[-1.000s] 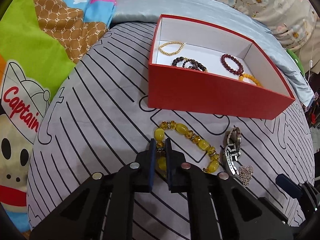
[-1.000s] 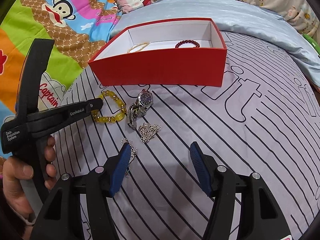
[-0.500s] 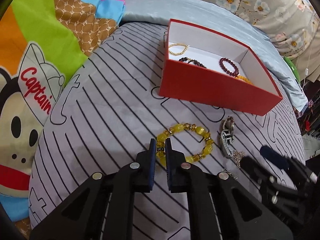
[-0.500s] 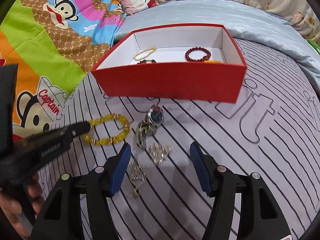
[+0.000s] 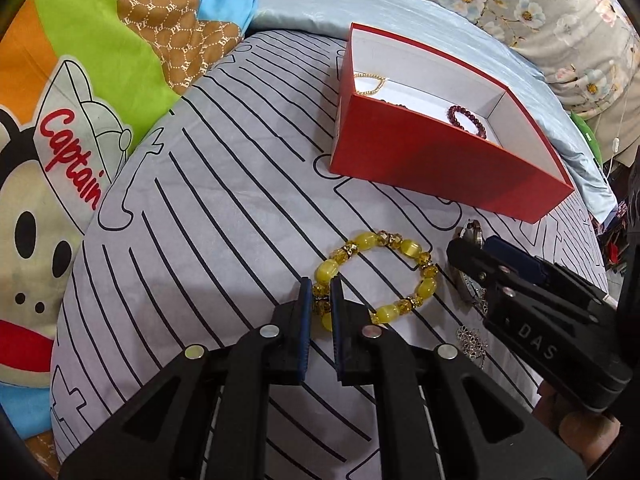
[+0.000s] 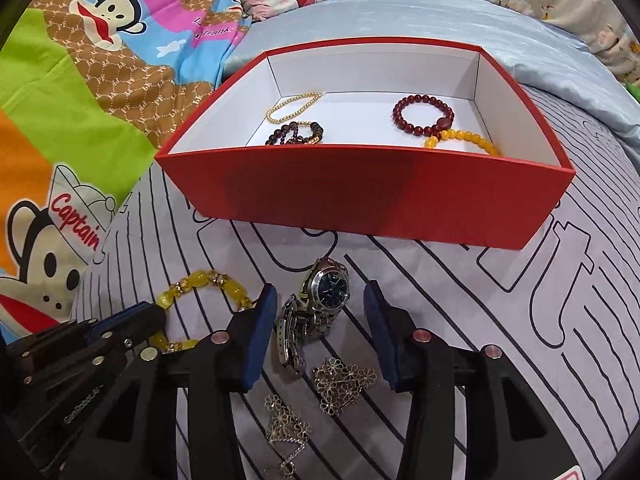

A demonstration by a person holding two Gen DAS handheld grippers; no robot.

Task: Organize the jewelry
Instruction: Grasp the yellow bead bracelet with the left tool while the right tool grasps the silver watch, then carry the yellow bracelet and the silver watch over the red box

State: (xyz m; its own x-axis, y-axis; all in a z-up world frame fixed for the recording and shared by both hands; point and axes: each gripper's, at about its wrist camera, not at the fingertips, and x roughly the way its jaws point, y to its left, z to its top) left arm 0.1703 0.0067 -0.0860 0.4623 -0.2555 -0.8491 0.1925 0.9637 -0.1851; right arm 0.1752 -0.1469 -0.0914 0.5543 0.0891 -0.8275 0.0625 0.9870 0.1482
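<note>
Pinching the yellow bracelet (image 5: pixel 376 276) in my left gripper (image 5: pixel 320 304), my right gripper (image 6: pixel 320 316) has just been closing around the watch (image 6: pixel 326 292); next, lift both into the red box (image 6: pixel 360 196).

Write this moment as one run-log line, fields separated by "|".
left gripper: shut on yellow bead bracelet | right gripper: closing, open around wristwatch | red box: four bracelets inside

A red box (image 6: pixel 360 196), white inside, sits at upper centre holding a gold chain (image 6: pixel 294 106), dark beads (image 6: pixel 296 134), a maroon bracelet (image 6: pixel 424 118) and an orange one (image 6: pixel 464 140). Below it on the striped bed lie a yellow bead bracelet (image 5: pixel 376 276), a steel watch (image 6: pixel 320 300) and two silver flower chains (image 6: pixel 344 384).
</note>
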